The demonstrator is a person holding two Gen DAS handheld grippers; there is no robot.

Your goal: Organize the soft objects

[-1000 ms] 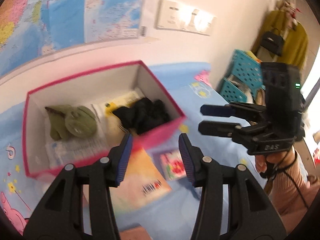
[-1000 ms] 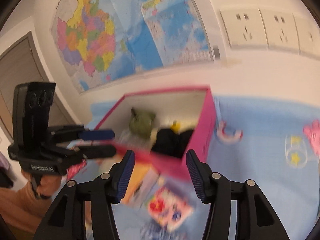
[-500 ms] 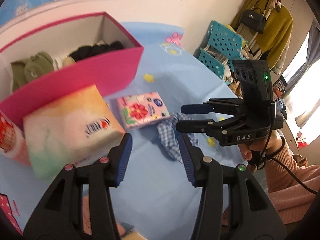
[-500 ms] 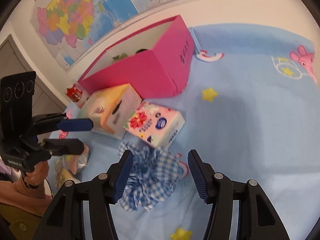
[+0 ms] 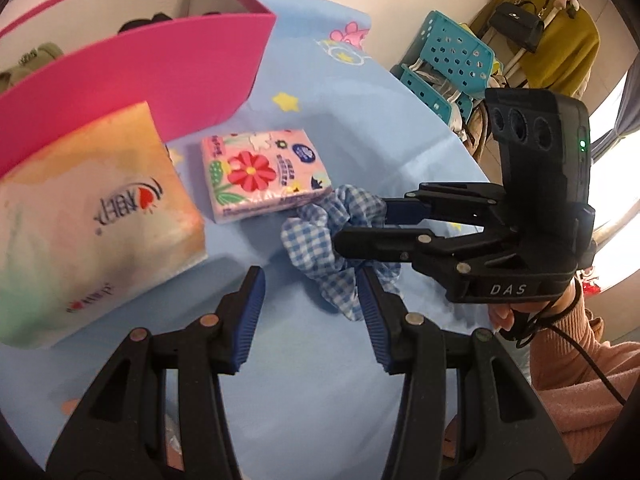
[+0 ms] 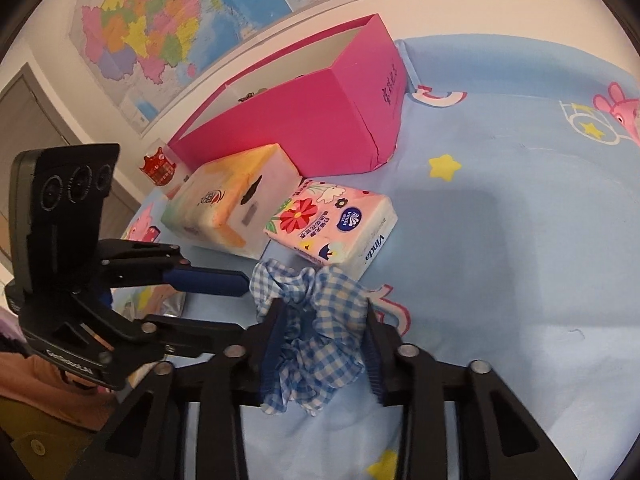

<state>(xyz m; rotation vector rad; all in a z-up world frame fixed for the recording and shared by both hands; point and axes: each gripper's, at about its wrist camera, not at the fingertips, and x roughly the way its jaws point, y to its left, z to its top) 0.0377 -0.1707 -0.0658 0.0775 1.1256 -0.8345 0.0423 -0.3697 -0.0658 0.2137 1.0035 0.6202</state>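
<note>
A blue-and-white checked scrunchie (image 6: 316, 340) lies on the blue sheet, also in the left wrist view (image 5: 332, 248). My right gripper (image 6: 322, 346) is open with its fingers on either side of the scrunchie; in the left wrist view (image 5: 360, 226) its fingers straddle the cloth. My left gripper (image 5: 310, 312) is open and empty, just left of the scrunchie, also in the right wrist view (image 6: 224, 304). The pink box (image 5: 140, 68) stands behind, holding a green soft toy (image 5: 32, 56) and a black soft item (image 5: 144, 22).
A flowered tissue pack (image 6: 332, 224) and an orange-white tissue box (image 6: 228, 204) lie between the scrunchie and the pink box (image 6: 320, 120). A small red jar (image 6: 158, 166) stands at the left. Teal baskets (image 5: 448, 64) and hung clothes are beyond the bed's right edge.
Both grippers have dropped from the pink box toward the sheet. The right gripper has come down around the scrunchie, and the left has closed in beside it.
</note>
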